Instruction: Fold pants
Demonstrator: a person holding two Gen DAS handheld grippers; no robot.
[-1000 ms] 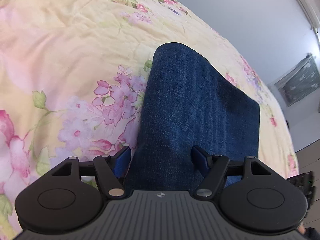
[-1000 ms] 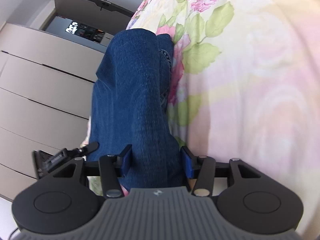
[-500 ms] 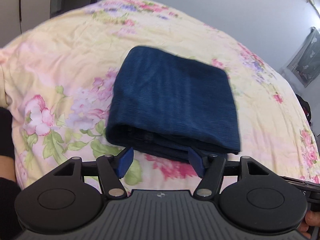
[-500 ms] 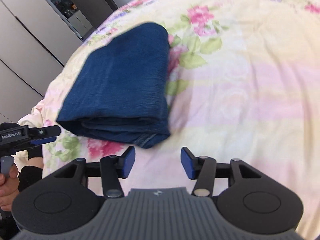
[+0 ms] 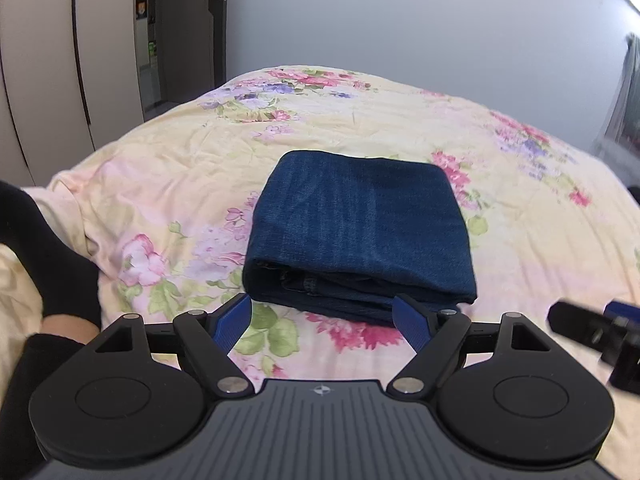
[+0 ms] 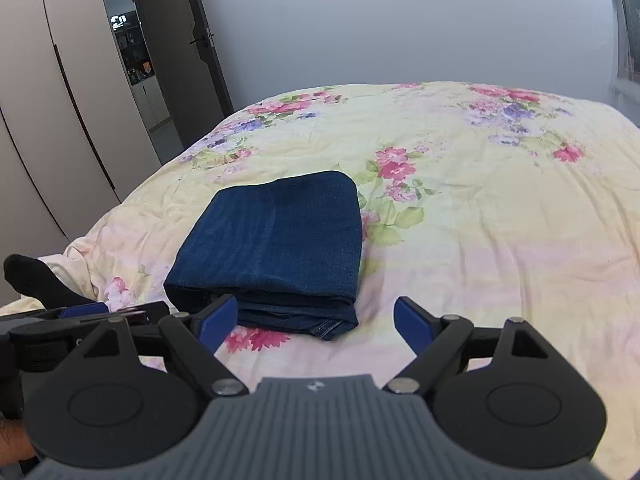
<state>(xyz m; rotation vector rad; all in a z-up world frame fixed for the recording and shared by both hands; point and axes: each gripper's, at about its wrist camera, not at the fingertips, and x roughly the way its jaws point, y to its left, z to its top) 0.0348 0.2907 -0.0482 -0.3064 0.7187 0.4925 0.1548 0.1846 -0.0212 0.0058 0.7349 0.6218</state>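
Both off the pants (image 5: 362,228) now: left gripper (image 5: 322,316) and right gripper (image 6: 316,316) drawn back, jaws spread, empty.

A floral-quilted bed (image 5: 400,120) carries the folded pants (image 5: 360,232) near its 7 o'clock corner, layered edges facing 6 o'clock.

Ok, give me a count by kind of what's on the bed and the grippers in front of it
Folded pants: 1
Floral bedspread: 1
Open grippers: 2, left gripper and right gripper
Total: 4
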